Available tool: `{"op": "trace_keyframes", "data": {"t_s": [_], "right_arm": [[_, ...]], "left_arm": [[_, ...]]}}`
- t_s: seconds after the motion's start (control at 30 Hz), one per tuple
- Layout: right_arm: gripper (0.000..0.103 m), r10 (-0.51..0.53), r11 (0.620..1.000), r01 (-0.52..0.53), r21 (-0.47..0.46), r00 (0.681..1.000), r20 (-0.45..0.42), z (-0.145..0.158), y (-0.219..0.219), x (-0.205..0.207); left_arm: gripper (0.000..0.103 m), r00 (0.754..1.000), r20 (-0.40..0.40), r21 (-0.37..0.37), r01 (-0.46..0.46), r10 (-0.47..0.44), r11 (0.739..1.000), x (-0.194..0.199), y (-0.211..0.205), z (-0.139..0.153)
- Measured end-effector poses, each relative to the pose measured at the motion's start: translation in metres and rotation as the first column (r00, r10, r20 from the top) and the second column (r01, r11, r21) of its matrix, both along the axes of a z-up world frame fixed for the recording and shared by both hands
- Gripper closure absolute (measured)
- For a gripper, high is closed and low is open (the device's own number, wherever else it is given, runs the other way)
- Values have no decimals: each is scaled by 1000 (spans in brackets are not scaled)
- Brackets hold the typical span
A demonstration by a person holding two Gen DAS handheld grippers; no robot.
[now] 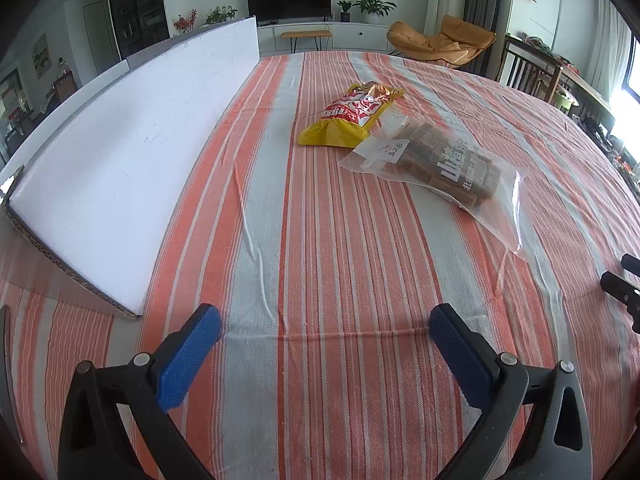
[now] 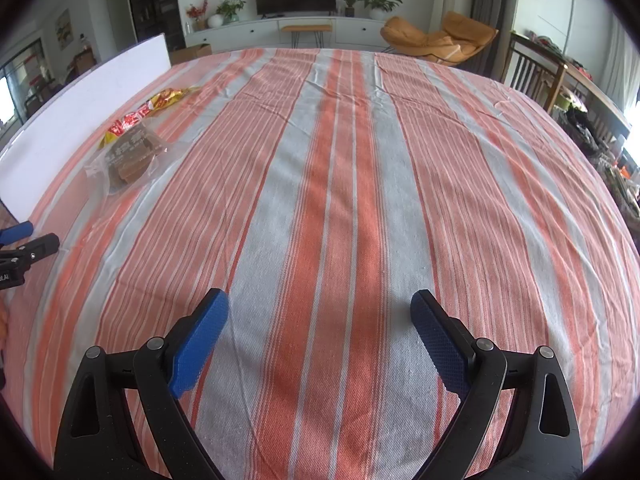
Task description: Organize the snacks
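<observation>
Two snacks on the striped cloth [image 1: 320, 264], toward the far-left part of the table, beside a white board [image 1: 120, 168] propped along the left edge. Yellow bag [image 1: 352, 114] farther off; clear bag [image 1: 444, 168] of brown blocks nearer, its far corner touching or slightly overlapping the yellow one.

Yellow bag: crinkled foil, probably light and puffy, slippery on the face; likely best pinched at the flattened end seam nearest the camera. Clear bag: soft film around stiff, stacked blocks, probably the heavier of the two; contents liable to slide if lifted by one corner. Empty flap of film at the near-right end offers a thin hold; a firmer hold likely across the block stack itself. No container for the snacks visible.

Left gripper [image 1: 324, 324]: jaws spread wide, blue pads [image 1: 188, 360] clear of everything, nothing between them but cloth, aimed down at the table short of the clear bag. Right gripper [image 2: 320, 308]: likewise spread wide and empty, over bare cloth, well apart from both bags, which lie far to its left. Black tip of each gripper visible at the edge of the other's view. Television, plants and an orange chair beyond the far edge.
</observation>
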State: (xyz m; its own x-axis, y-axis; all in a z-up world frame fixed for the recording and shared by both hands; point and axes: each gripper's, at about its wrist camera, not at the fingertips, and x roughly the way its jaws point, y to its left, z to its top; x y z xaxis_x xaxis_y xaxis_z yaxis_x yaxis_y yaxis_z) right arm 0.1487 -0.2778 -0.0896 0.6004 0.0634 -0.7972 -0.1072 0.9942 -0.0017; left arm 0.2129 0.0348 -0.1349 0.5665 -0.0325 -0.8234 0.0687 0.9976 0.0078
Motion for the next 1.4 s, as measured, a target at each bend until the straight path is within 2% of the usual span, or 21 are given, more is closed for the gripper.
{"op": "trace_keyframes", "data": {"t_s": [0.57,0.6,0.7,0.83,0.87,0.93,1.0,1.07,1.13,1.17,1.23,1.27,1.3,1.33,1.37,1.4], "right_arm": [[8,-2,1000,2,-2,1000,0,3,0,-4],[8,-5,1000,5,-5,1000,-1,-5,5,12],[6,6,1000,-6,-3,1000,-14,-8,2,14],[9,139,990,-140,4,982,-129,-4,15,41],[9,177,984,-175,20,976,-124,3,22,47],[8,243,970,-241,41,968,-57,24,44,59],[8,340,939,-339,50,941,2,43,77,75],[8,437,899,-437,22,899,8,49,116,94],[8,532,846,-532,7,846,-33,41,153,113],[8,580,813,-582,-3,810,-81,32,171,123],[7,631,754,-650,-92,756,-174,9,201,133],[6,641,724,-672,-155,738,-210,-2,211,137],[9,652,714,-680,-166,733,-194,-3,214,139],[11,631,736,-661,-146,748,-204,-3,212,147],[15,590,781,-622,-65,767,-252,-7,204,160],[35,544,829,-559,13,802,-246,-5,190,168]], "left_arm": [[0,1000,1,-1,-1,1,1000,0,0,0],[0,1000,1,-1,-1,1,1000,0,0,0],[0,1000,1,-1,-1,1,1000,0,0,0],[0,1000,2,-1,-1,1,1000,0,0,0],[0,1000,2,-1,-1,1,1000,0,1,-1],[0,1000,2,-2,-1,1,1000,0,0,0],[0,1000,2,-2,-1,1,1000,0,0,-1],[0,1000,2,-2,-1,1,1000,0,0,-1],[0,1000,2,-2,-1,1,1000,0,0,-1],[0,1000,2,-2,-1,1,1000,0,1,-1],[0,1000,3,-2,-1,1,1000,0,0,-1],[0,1000,3,-3,-1,1,1000,0,1,-1],[0,1000,3,-2,-1,1,1000,0,1,-1],[0,1000,3,-1,-1,1,1000,1,-2,1],[0,1000,3,-1,-2,2,1000,2,-4,3],[0,1000,3,-1,-2,2,1000,2,-4,3]]}}
